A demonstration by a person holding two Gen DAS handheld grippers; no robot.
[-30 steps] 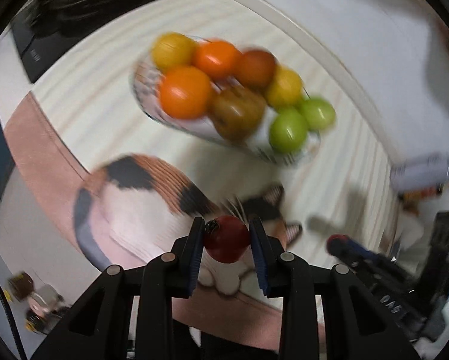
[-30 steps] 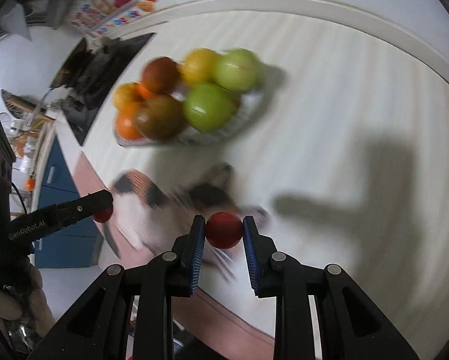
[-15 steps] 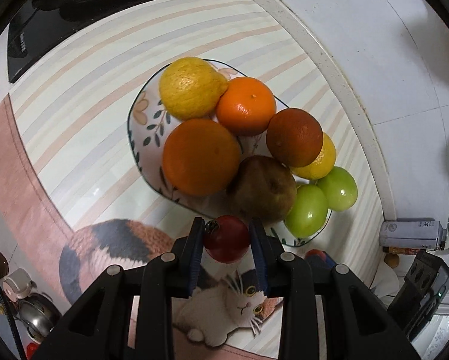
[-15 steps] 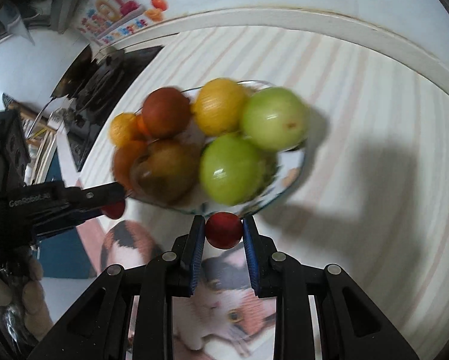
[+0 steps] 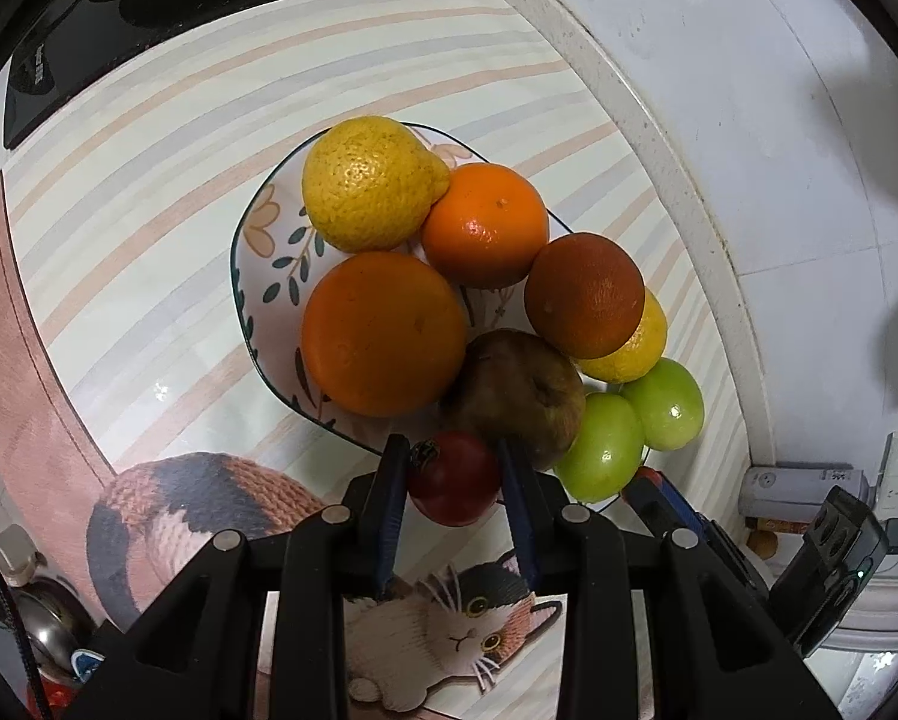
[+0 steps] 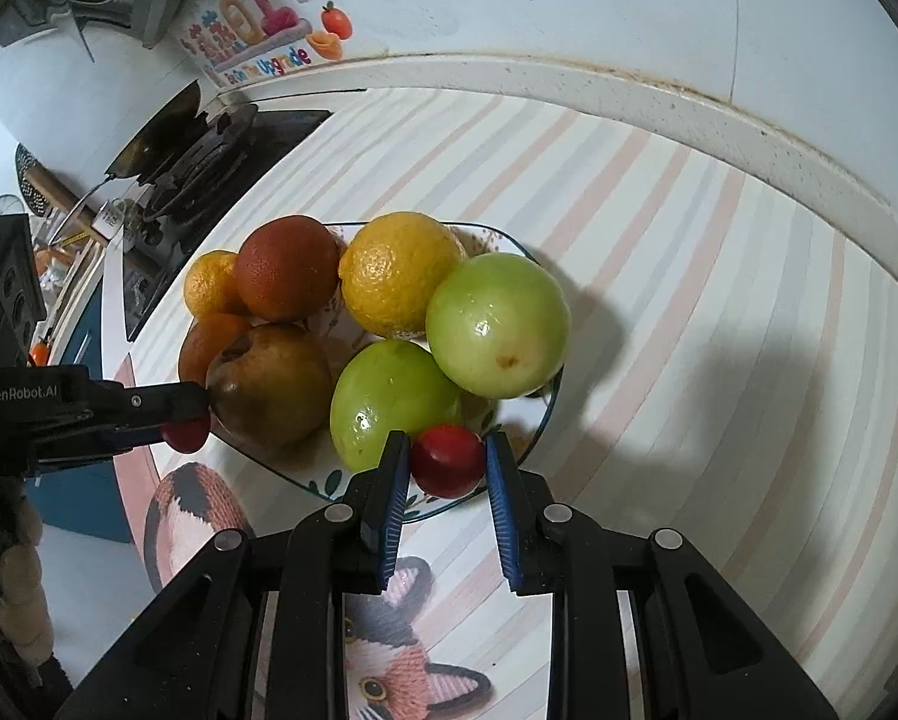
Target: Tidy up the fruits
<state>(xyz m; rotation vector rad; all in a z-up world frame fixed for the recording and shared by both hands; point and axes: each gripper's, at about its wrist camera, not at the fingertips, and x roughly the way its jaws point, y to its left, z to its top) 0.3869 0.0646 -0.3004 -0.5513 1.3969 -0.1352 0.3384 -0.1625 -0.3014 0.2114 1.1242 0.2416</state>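
Now both grippers pinch small red fruits: left gripper (image 5: 453,477) holds one (image 5: 454,478) at the plate (image 5: 251,240) edge; right gripper (image 6: 446,461) holds another (image 6: 447,459) over the plate's near rim.

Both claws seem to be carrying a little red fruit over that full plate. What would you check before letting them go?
1. Left gripper clamped on its small red fruit: ok.
2. Right gripper clamped on its red fruit: ok.
3. Right fruit is over the plate: ok, it sits above the near rim beside a green fruit.
4. Left fruit is over the plate: cannot tell; it hangs at the near edge by the brown fruit.
5. Free flat spot for both: not ok, the plate is crowded and small fruit could roll off.
6. Height above the plate: cannot tell.
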